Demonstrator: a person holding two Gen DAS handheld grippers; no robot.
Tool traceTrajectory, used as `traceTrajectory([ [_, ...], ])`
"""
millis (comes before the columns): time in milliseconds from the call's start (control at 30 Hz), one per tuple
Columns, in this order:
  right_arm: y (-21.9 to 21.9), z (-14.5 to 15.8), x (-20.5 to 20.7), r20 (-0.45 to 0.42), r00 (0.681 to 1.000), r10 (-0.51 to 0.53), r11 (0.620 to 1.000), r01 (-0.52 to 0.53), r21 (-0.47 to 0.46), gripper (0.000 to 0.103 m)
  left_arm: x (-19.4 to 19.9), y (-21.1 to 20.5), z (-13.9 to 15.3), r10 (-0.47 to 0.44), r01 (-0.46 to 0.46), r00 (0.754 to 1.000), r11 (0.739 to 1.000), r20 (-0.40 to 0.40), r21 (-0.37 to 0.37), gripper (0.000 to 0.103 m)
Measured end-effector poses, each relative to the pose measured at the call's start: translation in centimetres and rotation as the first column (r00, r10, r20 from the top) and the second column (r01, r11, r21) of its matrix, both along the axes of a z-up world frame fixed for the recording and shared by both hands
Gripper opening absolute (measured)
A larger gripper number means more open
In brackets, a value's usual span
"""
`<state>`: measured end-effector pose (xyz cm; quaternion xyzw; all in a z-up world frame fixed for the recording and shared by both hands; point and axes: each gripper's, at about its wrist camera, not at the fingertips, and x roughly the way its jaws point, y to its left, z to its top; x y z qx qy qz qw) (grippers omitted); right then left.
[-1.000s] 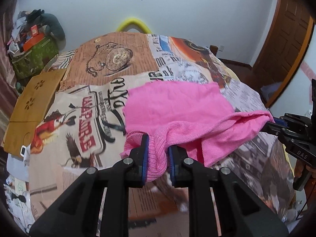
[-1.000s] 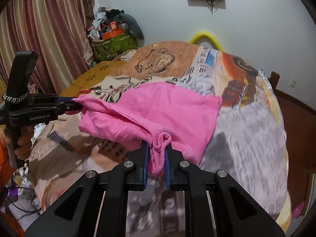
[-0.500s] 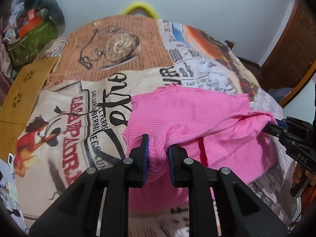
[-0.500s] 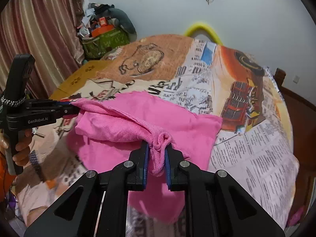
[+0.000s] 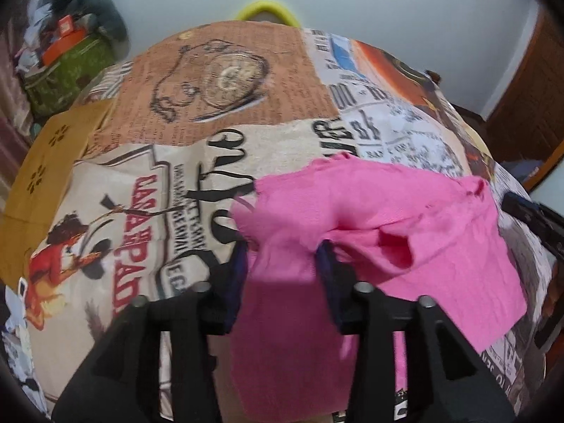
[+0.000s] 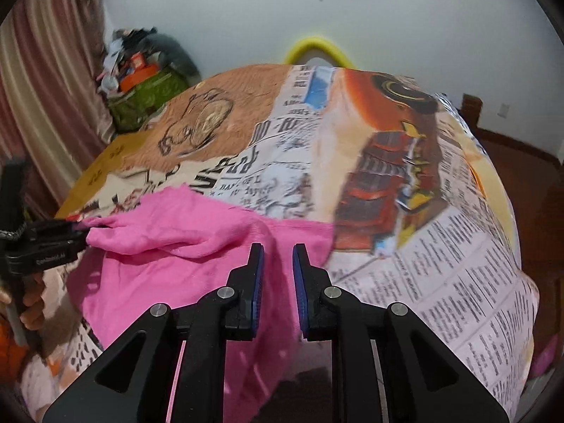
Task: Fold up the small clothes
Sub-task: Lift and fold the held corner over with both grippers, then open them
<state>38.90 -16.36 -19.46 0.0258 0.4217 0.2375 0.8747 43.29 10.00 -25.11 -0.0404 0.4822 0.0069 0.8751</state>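
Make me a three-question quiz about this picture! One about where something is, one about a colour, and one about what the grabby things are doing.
1. Where does the pink cloth lie?
A. on the printed bedcover
B. on the floor
C. over a chair

2. What colour is the curved tube behind the bed?
A. blue
B. yellow
C. white

3. How are the pads of the right hand-held gripper?
A. clamped tight on a sock
B. apart, with pink cloth between them
C. apart, with nothing between them

Answers: 1 A, the cloth is spread on the bedcover. 2 B, the tube shows yellow against the wall. 3 B, a gap shows beside each blue pad as the jaws open, with cloth running through it.
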Motion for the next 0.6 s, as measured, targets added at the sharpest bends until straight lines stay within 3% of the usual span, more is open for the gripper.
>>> traceTrajectory([
  [67, -0.3, 0.2, -0.4, -0.005, 1.0, 0.006, 1.0, -0.006, 0.004, 0.034, -0.2, 0.5, 0.6, 0.014, -0.014, 1.0, 1.0, 0.012, -0.006, 0.051],
  [133, -0.2, 0.3, -0.8, 0.004, 1.0, 0.023, 1.0, -0.023, -0.001, 0.042, -0.4, 0.9, 1.2, 0.018, -0.018, 1.0, 1.0, 0.023, -0.012, 0.053],
  [367, 1.3, -0.2, 0.4, 0.009, 0.999, 0.046, 0.999, -0.046, 0.014, 0.043, -1.5, -0.4, 2.9, -0.062, 0.06, 0.996, 0.998, 0.06, 0.033, 0.076],
  [600, 2.3, -1.7, 2.0, -0.033, 0.998, 0.046, 0.998, -0.045, 0.042, 0.042, -1.7, -2.7, 0.9, -0.155, 0.155, 0.988, 0.984, -0.001, 0.089, 0.081],
])
